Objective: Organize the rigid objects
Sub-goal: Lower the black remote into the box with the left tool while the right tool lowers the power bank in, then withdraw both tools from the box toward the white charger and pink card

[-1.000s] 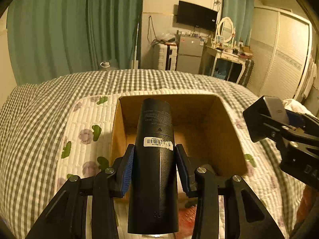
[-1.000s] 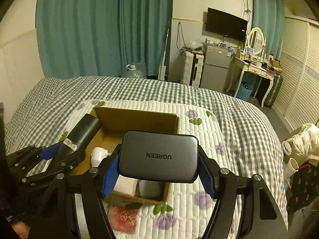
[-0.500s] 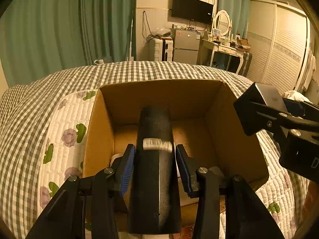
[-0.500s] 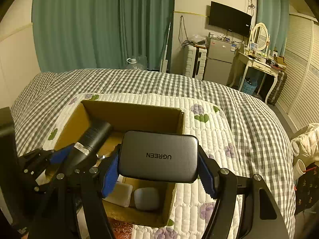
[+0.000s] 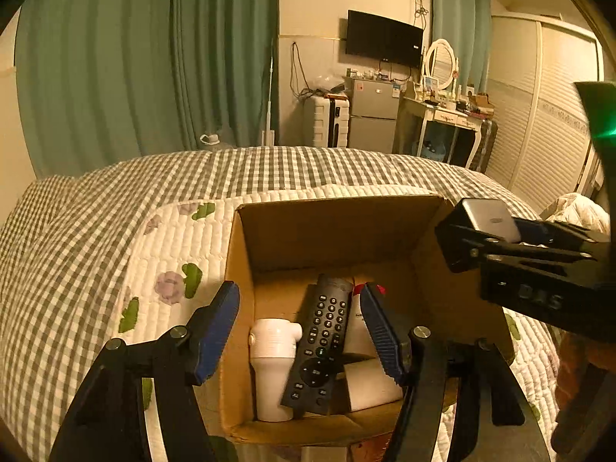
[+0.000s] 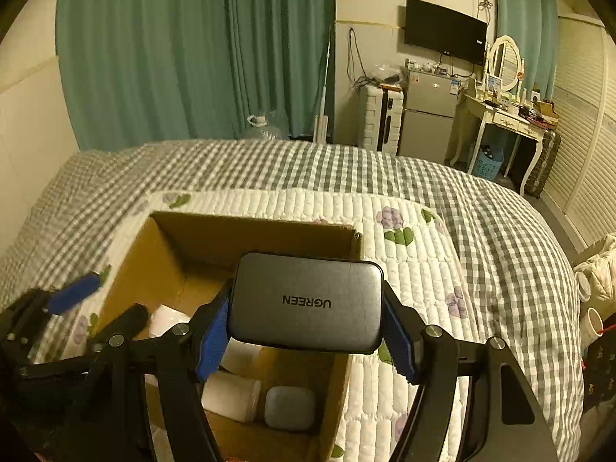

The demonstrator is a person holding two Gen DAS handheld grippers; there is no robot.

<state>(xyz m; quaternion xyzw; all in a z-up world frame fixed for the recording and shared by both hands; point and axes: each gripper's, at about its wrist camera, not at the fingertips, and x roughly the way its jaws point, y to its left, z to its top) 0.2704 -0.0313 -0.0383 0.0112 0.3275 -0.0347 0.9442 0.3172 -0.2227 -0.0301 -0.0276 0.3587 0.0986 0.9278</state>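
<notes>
An open cardboard box (image 5: 338,231) sits on the bed. My left gripper (image 5: 300,331) is open and empty above the box's near side. Below it a black remote (image 5: 319,342) lies in the box, leaning on a white pipe fitting (image 5: 271,365) and white boxes (image 5: 369,385). My right gripper (image 6: 306,337) is shut on a grey UGREEN charger (image 6: 306,302), held over the box's (image 6: 254,231) right half; it also shows in the left wrist view (image 5: 485,219). A small grey case (image 6: 290,408) and a white box (image 6: 231,394) lie in the box. The left gripper (image 6: 73,294) shows blurred at left.
The box rests on a white quilted floral mat (image 6: 415,238) over a grey checked bedspread (image 5: 77,238). Green curtains (image 5: 154,57), a small fridge (image 6: 427,115) and a dressing table (image 6: 508,119) stand beyond the bed. White bags (image 6: 596,269) lie at the right edge.
My left gripper has opened and let go of the black object; a black remote now lies in the box. The left gripper has risen. My right gripper still holds the charger, nearer over the box.
</notes>
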